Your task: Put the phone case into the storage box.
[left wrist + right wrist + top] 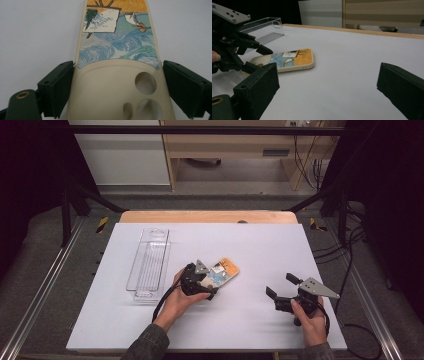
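A phone case point(224, 270) with a blue and orange painted print lies flat on the white table point(250, 245), a little left of centre. My left gripper point(209, 281) holds its cream camera end. In the left gripper view the case point(117, 50) runs away from me, and the left gripper point(118, 67) has one jaw against each long side. My right gripper point(280, 285) hovers open and holds nothing, to the right of the case near the front edge. The right gripper view looks along the right gripper point(328, 75) toward the case point(294, 58) and the left gripper point(262, 60).
A long clear plastic tray point(149, 265) lies lengthwise at the left of the table; in the right gripper view the tray point(264, 25) sits behind the left gripper. A wooden strip point(207, 216) borders the far side, with black frame bars beyond.
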Motion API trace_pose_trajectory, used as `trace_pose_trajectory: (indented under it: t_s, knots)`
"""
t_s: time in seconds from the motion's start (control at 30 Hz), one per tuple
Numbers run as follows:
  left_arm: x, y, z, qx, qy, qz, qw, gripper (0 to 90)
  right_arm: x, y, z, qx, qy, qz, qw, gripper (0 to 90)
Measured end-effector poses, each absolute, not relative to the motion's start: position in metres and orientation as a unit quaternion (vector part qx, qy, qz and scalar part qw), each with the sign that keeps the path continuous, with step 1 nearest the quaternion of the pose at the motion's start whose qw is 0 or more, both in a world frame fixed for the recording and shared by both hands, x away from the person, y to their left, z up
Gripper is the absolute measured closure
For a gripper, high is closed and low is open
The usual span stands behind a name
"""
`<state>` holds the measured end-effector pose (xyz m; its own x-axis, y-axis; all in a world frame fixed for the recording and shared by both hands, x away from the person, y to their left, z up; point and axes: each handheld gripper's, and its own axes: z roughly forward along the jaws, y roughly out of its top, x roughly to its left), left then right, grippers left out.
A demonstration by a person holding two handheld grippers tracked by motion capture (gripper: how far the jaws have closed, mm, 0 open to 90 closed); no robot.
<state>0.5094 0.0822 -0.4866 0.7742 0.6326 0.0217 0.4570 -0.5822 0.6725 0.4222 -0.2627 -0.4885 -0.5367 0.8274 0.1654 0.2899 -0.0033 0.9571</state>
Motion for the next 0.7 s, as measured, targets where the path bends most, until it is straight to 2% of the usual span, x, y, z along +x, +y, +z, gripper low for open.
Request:
trace_pose_trajectory:
  t_s: [0.23, 0.7]
  knots:
    - [0.504, 0.08, -0.463, 0.871, 0.304, 0.13, 0.363, 12.2, 0.42, -0.26, -0.486, 0.414, 0.666, 0.57, 0.246, 4.2]
    - [0.492, 0.1, -0.388, 0.863, 0.289, 0.142, 0.39, 12.1, 0.41, -0.207, -0.446, 0.304, 0.738, 0.488, 0.353, 3.7]
